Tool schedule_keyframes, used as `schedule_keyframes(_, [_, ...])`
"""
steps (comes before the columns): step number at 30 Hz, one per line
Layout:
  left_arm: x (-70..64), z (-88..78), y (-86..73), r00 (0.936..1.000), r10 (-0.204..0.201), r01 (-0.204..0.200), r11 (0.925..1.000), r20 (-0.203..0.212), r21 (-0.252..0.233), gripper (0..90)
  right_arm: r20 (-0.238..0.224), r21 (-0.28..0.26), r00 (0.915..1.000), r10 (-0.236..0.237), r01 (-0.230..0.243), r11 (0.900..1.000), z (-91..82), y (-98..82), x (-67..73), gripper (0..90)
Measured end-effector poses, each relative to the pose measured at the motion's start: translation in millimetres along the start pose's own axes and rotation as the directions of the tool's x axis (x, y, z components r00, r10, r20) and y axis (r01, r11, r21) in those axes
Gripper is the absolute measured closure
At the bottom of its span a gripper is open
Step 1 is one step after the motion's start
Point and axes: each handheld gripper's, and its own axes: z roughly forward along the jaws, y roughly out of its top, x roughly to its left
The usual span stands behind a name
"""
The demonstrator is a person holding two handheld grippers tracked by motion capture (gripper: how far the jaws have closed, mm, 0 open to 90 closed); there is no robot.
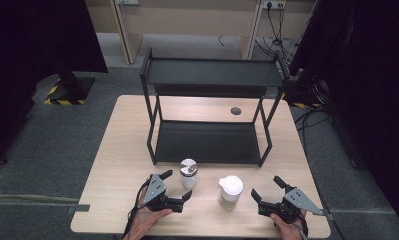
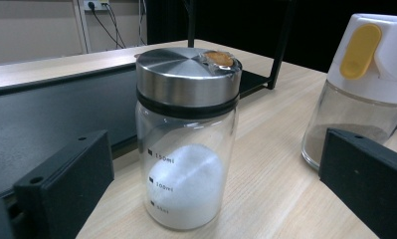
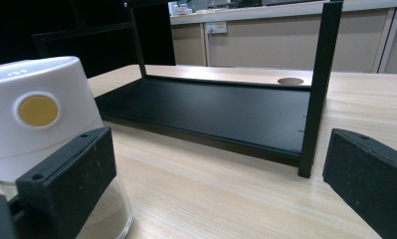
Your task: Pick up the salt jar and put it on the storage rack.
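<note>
While both grippers rest on the table (image 1: pixel 112 200), left gripper (image 1: pixel 177 186) jaws spread around steel-lidded jar (image 1: pixel 188 173), right gripper (image 1: pixel 267 190) jaws spread beside white-capped jar (image 1: pixel 231 189), black shelf (image 1: pixel 207 142) behind.

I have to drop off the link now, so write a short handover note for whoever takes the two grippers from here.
Left gripper: open, jaws either side of the steel-lidded glass jar, which holds white powder, not yet closed on it.
Right gripper: open, holding nothing, just right of the white-capped jar.
Both jars stand upright on the table, in front of the black two-tier rack; both shelves are bare.
Done: approach to the jars.
Left: probably grasp each jar and set it on the rack, if that is the goal.
</note>
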Motion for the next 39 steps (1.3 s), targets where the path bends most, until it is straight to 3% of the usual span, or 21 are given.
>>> schedule_keyframes(39, [5.4, 41.5, 10.1, 0.9997, 0.004, -0.003, 0.9997, -0.024, 0.026, 3.1, 0.001, -0.006, 1.0, 0.007, -0.007, 1.0, -1.0, -0.6, -1.5, 0.6])
